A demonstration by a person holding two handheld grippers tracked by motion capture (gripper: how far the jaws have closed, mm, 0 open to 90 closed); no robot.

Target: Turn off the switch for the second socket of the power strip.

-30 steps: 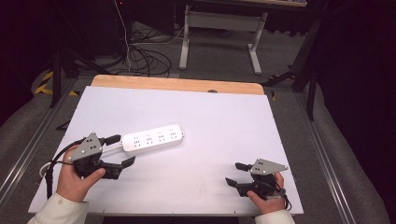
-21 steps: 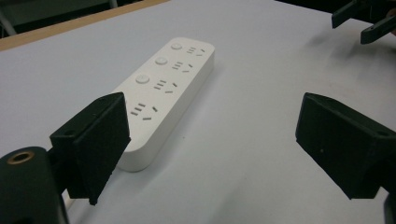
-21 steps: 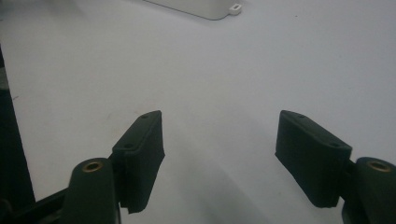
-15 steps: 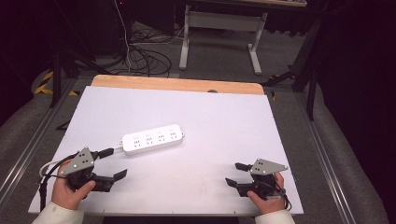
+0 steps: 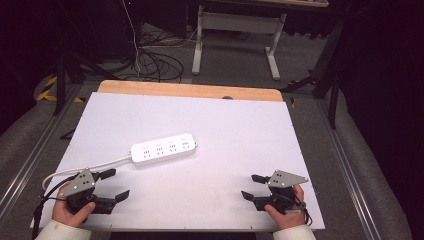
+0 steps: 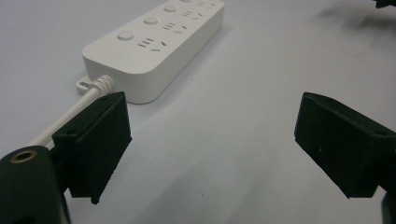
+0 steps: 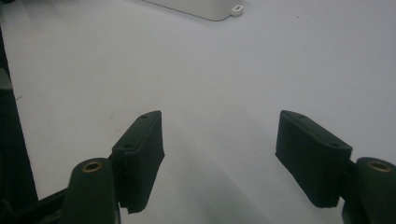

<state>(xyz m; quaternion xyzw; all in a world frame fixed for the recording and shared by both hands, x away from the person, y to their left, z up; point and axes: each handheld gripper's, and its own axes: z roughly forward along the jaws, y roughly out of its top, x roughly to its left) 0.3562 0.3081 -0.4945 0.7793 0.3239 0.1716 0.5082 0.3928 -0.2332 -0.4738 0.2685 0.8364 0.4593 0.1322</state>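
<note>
A white power strip (image 5: 163, 148) lies on the white table (image 5: 225, 125), its cord (image 5: 95, 166) curving off toward the front left. In the left gripper view the power strip (image 6: 154, 44) is just ahead of the jaws, with its cord (image 6: 70, 116) passing behind the left jaw. My left gripper (image 5: 114, 184) rests near the front left corner, open and empty. My right gripper (image 5: 252, 186) sits near the front right edge, also open, jaws wide over bare table. An end of the strip (image 7: 196, 7) shows at the top of the right gripper view.
A wooden strip (image 5: 190, 91) runs along the table's far edge. Beyond it are cables (image 5: 150, 55) on the floor and a grey desk frame (image 5: 235, 30). Metal rails (image 5: 350, 165) flank the table on both sides.
My left gripper has drawn back from beside the power strip toward the front left corner. The right gripper has stayed put.
</note>
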